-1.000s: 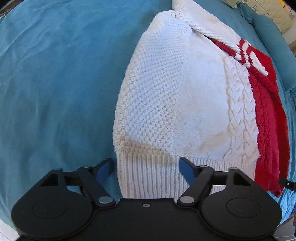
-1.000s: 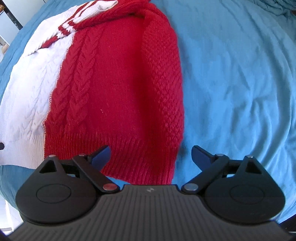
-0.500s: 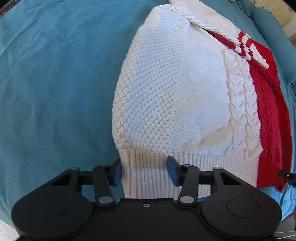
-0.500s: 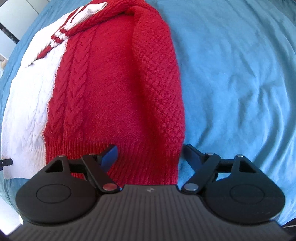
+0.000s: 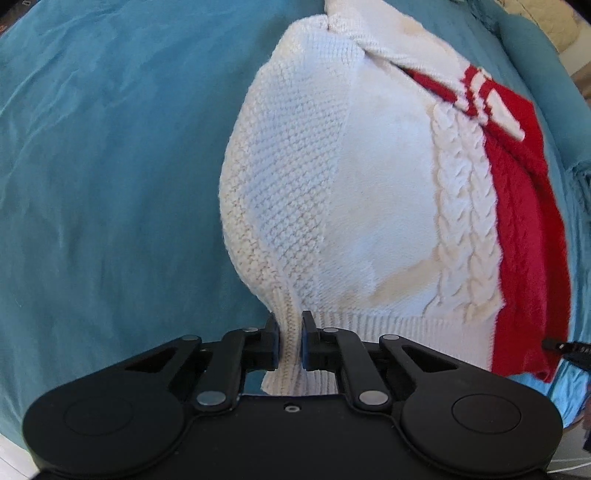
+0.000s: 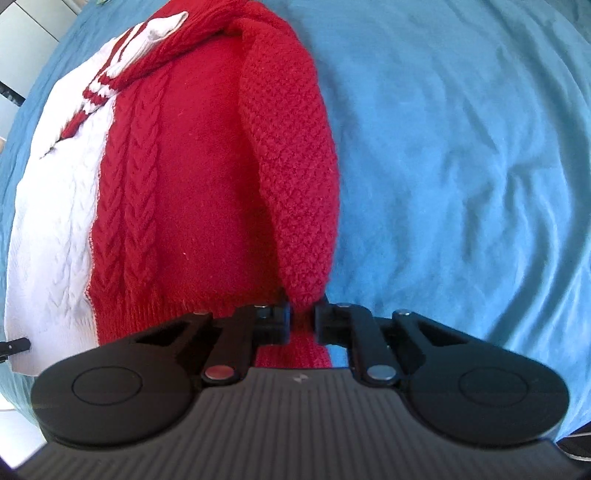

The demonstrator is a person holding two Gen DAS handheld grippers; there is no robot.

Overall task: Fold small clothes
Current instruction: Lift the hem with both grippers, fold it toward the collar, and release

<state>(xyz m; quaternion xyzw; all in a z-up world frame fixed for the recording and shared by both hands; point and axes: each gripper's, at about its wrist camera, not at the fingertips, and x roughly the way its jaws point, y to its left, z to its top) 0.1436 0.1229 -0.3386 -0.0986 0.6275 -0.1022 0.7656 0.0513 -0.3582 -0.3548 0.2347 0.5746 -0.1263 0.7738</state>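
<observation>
A small knit sweater (image 5: 369, 192), half white and half red, lies flat on a blue bedspread (image 5: 110, 184) with its sleeves folded in over the body. My left gripper (image 5: 289, 341) is shut on the white ribbed hem at the sweater's near left corner. In the right wrist view the red half (image 6: 207, 177) fills the left side. My right gripper (image 6: 303, 325) is shut on the red ribbed hem at the near right corner, under the folded red sleeve.
The blue bedspread (image 6: 461, 166) spreads wrinkled to the right of the sweater. A pale quilted cushion (image 5: 554, 22) sits at the far right edge of the left wrist view. Each gripper's tip shows at the other view's edge (image 5: 561, 347).
Both grippers went from open to shut, each pinching the sweater's hem. The hem bunches up between the fingers at both corners.
</observation>
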